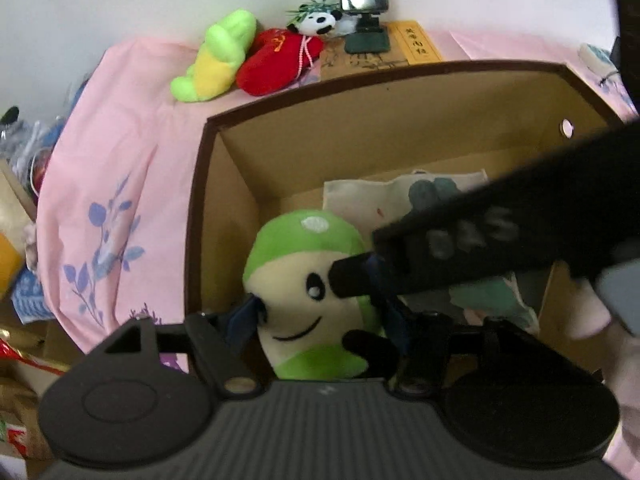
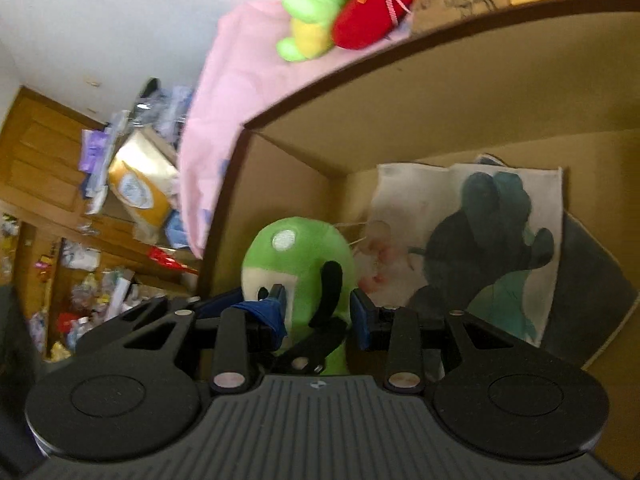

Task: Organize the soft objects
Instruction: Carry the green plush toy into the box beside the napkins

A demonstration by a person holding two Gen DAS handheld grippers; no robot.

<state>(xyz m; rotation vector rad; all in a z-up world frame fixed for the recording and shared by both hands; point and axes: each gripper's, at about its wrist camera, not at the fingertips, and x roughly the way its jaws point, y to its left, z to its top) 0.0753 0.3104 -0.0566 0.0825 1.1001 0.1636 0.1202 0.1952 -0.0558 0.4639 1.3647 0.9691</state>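
A green and cream plush toy (image 1: 304, 300) with a smiling face is low inside the brown cardboard box (image 1: 360, 92), near the box's left wall, in the lower middle of both views. Both grippers are on it. The left gripper (image 1: 320, 320) has its jaws spread wide around the toy's body, one blue pad on each side of the face; I judge that it is holding the toy, but the pads are partly hidden. The right gripper (image 2: 318, 308) has its jaws much closer together, and they pinch the toy by its side, next to a black part of it.

Under and behind the toy, on the box floor, lies a flat cloth with a dark picture (image 2: 480, 240). So at least one soft thing is already in the box, and this toy is almost put down.

There is more to do. In the upper part of both views, three soft toys lie outside the box on the pink sheet (image 1: 120, 140): a green and yellow plush (image 1: 216, 56), a red plush (image 1: 276, 60) touching it, and a small panda (image 1: 318, 22) just behind the red one. These look like the next things to go in
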